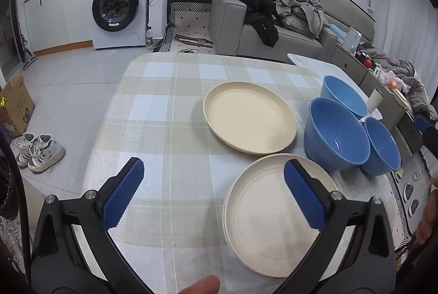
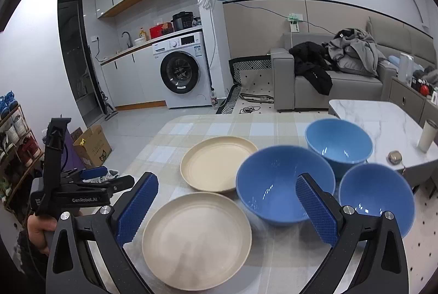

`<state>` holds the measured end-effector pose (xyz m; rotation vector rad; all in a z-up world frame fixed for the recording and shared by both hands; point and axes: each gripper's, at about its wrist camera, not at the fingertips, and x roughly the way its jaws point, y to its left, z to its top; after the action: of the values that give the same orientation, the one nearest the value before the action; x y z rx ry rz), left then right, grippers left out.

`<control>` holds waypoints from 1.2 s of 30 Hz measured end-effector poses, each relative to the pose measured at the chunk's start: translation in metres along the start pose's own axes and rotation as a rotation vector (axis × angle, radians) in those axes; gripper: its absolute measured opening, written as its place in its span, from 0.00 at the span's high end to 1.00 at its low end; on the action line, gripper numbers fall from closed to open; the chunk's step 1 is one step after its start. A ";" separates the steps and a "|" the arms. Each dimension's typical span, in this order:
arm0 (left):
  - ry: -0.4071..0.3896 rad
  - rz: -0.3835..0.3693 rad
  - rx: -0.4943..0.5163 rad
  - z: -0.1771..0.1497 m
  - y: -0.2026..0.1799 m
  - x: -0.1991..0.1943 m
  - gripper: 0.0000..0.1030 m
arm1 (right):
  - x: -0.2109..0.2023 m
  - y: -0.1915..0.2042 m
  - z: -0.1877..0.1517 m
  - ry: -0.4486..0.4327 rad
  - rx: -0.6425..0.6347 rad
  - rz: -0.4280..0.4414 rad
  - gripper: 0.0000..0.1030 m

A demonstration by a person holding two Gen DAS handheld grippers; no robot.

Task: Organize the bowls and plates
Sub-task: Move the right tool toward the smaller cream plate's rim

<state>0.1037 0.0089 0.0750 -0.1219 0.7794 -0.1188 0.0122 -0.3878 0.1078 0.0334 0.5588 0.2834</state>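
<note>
Two cream round plates (image 2: 196, 239) (image 2: 217, 163) and three glossy blue bowls (image 2: 284, 184) (image 2: 339, 142) (image 2: 377, 199) lying close together on the checked-cloth surface (image 2: 191, 127). Probably rigid, light, slick; best pinched at a rim. Left gripper (image 1: 213, 194) and right gripper (image 2: 226, 207) both spread wide, empty. Nearest plate possibly two stacked; material unclear.

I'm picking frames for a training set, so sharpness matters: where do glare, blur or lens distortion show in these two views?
Left wrist view: heavy fisheye bending with dark corners; the near cream round plastic plate looks slightly soft; a small glint sits in the middle blue bowl. Right wrist view: the same curved walls, ceiling-light glints inside all three blue bowls, and smeared blur on the near plate.
</note>
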 end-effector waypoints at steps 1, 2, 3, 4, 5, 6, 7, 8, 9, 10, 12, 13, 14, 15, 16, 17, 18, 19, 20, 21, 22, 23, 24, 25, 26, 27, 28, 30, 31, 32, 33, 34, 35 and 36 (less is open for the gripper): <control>0.002 0.002 -0.003 0.004 -0.002 0.002 0.01 | 0.001 0.000 0.006 0.002 -0.010 -0.002 0.01; 0.003 0.004 -0.008 0.007 -0.003 0.003 0.01 | 0.002 -0.001 0.013 0.005 -0.019 -0.007 0.01; 0.001 0.005 -0.011 0.010 -0.003 0.004 0.01 | 0.004 -0.002 0.019 0.010 -0.025 -0.004 0.01; 0.002 0.008 -0.014 0.013 -0.005 0.006 0.01 | 0.006 -0.004 0.023 0.014 -0.025 0.002 0.01; 0.002 0.011 -0.018 0.016 -0.005 0.007 0.01 | 0.008 -0.005 0.029 0.021 -0.024 0.008 0.01; 0.004 0.013 -0.024 0.019 -0.005 0.009 0.01 | 0.010 -0.006 0.034 0.027 -0.024 0.010 0.01; 0.007 0.014 -0.030 0.022 -0.006 0.012 0.01 | 0.012 -0.008 0.039 0.030 -0.026 0.009 0.01; 0.010 0.015 -0.036 0.025 -0.006 0.015 0.01 | 0.013 -0.009 0.045 0.028 -0.031 0.006 0.01; 0.013 0.015 -0.041 0.027 -0.006 0.017 0.01 | 0.015 -0.010 0.049 0.030 -0.036 0.004 0.01; 0.016 0.015 -0.044 0.030 -0.006 0.020 0.01 | 0.017 -0.012 0.055 0.033 -0.041 0.004 0.01; 0.023 0.022 -0.050 0.035 -0.006 0.025 0.01 | 0.021 -0.016 0.067 0.033 -0.038 0.008 0.01; 0.026 0.022 -0.054 0.039 -0.006 0.028 0.01 | 0.022 -0.017 0.071 0.038 -0.037 0.006 0.01; 0.029 0.020 -0.059 0.042 -0.005 0.032 0.01 | 0.024 -0.019 0.076 0.043 -0.037 0.002 0.01; 0.034 0.019 -0.065 0.045 -0.005 0.035 0.01 | 0.025 -0.019 0.081 0.044 -0.038 -0.004 0.01; 0.038 0.018 -0.067 0.047 -0.004 0.037 0.01 | 0.028 -0.020 0.087 0.046 -0.040 -0.009 0.01; 0.041 0.018 -0.069 0.051 -0.004 0.040 0.01 | 0.030 -0.021 0.092 0.050 -0.041 -0.014 0.01; 0.042 0.016 -0.068 0.054 -0.005 0.042 0.01 | 0.031 -0.021 0.097 0.053 -0.044 -0.013 0.01; 0.043 0.015 -0.069 0.057 -0.004 0.044 0.01 | 0.033 -0.021 0.100 0.056 -0.045 -0.011 0.01; 0.045 0.015 -0.071 0.060 -0.004 0.047 0.01 | 0.036 -0.021 0.106 0.061 -0.049 -0.012 0.01; 0.047 0.013 -0.072 0.063 -0.004 0.049 0.01 | 0.040 -0.022 0.111 0.066 -0.053 -0.014 0.01; 0.049 0.012 -0.074 0.066 -0.003 0.052 0.01 | 0.044 -0.022 0.116 0.070 -0.057 -0.018 0.01; 0.053 0.012 -0.076 0.069 -0.002 0.055 0.01 | 0.047 -0.022 0.119 0.074 -0.059 -0.018 0.01; 0.057 0.014 -0.078 0.071 -0.001 0.059 0.01 | 0.052 -0.022 0.122 0.082 -0.062 -0.015 0.01; 0.062 0.017 -0.080 0.073 0.001 0.062 0.01 | 0.059 -0.024 0.125 0.094 -0.063 -0.015 0.01; 0.065 0.019 -0.084 0.075 0.002 0.066 0.01 | 0.065 -0.025 0.127 0.105 -0.061 -0.015 0.01; 0.071 0.020 -0.087 0.077 0.004 0.070 0.01 | 0.073 -0.027 0.129 0.117 -0.058 -0.014 0.01; 0.077 0.023 -0.093 0.079 0.007 0.074 0.01 | 0.081 -0.028 0.129 0.132 -0.057 -0.011 0.01; 0.086 0.026 -0.103 0.081 0.010 0.081 0.01 | 0.099 -0.030 0.130 0.165 -0.058 -0.007 0.01; 0.092 0.032 -0.108 0.082 0.012 0.085 0.01 | 0.108 -0.031 0.130 0.183 -0.058 -0.006 0.01; 0.097 0.037 -0.111 0.083 0.013 0.089 0.01 | 0.115 -0.032 0.130 0.196 -0.059 -0.003 0.01; 0.104 0.042 -0.113 0.083 0.014 0.092 0.01 | 0.124 -0.033 0.129 0.214 -0.062 0.005 0.01; 0.110 0.048 -0.115 0.083 0.015 0.097 0.01 | 0.132 -0.032 0.130 0.228 -0.066 0.008 0.01; 0.115 0.054 -0.117 0.083 0.016 0.100 0.01 | 0.140 -0.033 0.128 0.244 -0.070 0.010 0.01; 0.120 0.058 -0.119 0.083 0.017 0.104 0.01 | 0.148 -0.034 0.127 0.255 -0.074 0.012 0.01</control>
<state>0.2365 0.0150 0.0592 -0.2061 0.9092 -0.0252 0.2073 -0.3741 0.1350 -0.0716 0.8008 0.3219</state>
